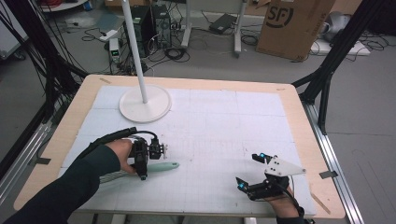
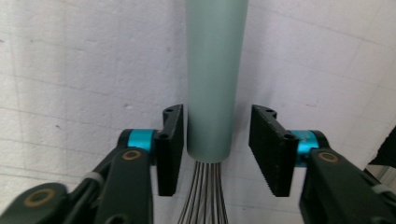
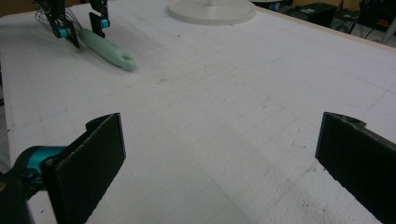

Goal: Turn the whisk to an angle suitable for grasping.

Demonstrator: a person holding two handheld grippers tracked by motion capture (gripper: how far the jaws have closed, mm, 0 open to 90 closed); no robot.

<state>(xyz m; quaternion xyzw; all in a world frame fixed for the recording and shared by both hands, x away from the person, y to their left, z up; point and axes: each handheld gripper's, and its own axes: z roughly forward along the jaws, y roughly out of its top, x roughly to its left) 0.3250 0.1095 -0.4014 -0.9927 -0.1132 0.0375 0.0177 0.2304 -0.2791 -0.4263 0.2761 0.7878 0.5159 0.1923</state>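
L gripper [image 1: 142,176] near the table's [image 1: 70,121] front-left edge straddles the whisk [image 1: 159,166]; jaws released, one pad touching the handle, the other clear. Judged: a grasp or let-go in hand; next needs squeeze or lift-off. L gripper view shows wires [image 2: 203,196]. R gripper [image 1: 247,171], front-right, gapes, nothing inside.

Ahead of you the table [image 1: 299,100] carries a white gridded mat [image 1: 224,126] with a bare wooden border round it. On the mat's far left stands a white lamp base [image 1: 145,103], round and flat, its thin pole [image 1: 134,46] rising out of frame. Beyond the table you have an SF cardboard box [image 1: 292,25] on the floor, plus tangled cables [image 1: 175,52] (near a dark computer tower [image 1: 144,23]).
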